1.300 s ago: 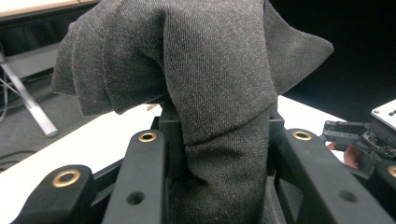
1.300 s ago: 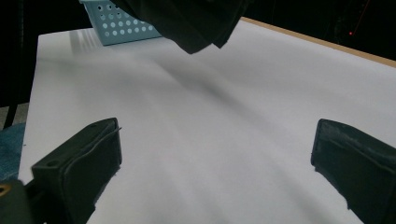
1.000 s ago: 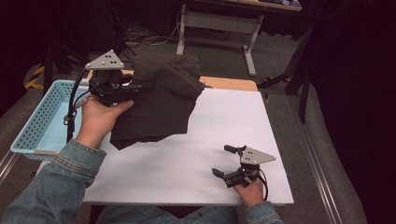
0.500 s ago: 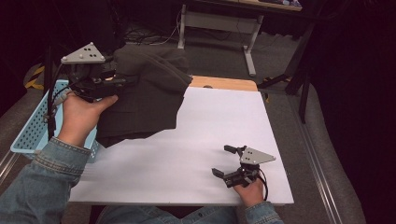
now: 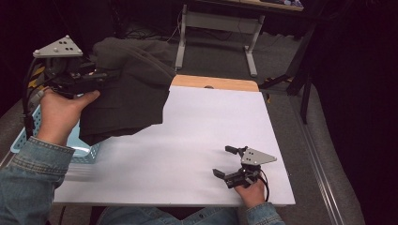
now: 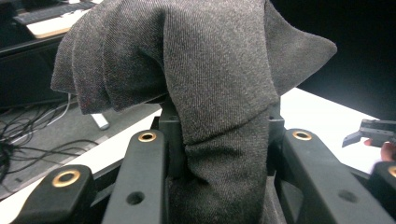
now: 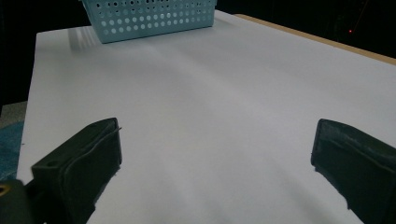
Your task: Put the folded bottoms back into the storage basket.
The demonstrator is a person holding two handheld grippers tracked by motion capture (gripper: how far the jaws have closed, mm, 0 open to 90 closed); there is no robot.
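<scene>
Soft, limp, light dark garment, bunched and pinched between left gripper jaws above basket; best grabbed by thick folds; right gripper jaws spread, empty.

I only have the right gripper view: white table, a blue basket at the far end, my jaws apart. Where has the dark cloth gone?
Observer: The left gripper holds the dark cloth raised at the table's left edge, above the blue basket.
Operator: Is it gripped properly?
Observer: In the left gripper view the cloth is bunched between the jaws and drapes over them.
Operator: Does any of it reach the table?
Observer: From the high view its lower edge hangs over the white table; I cannot tell whether it touches.
</scene>
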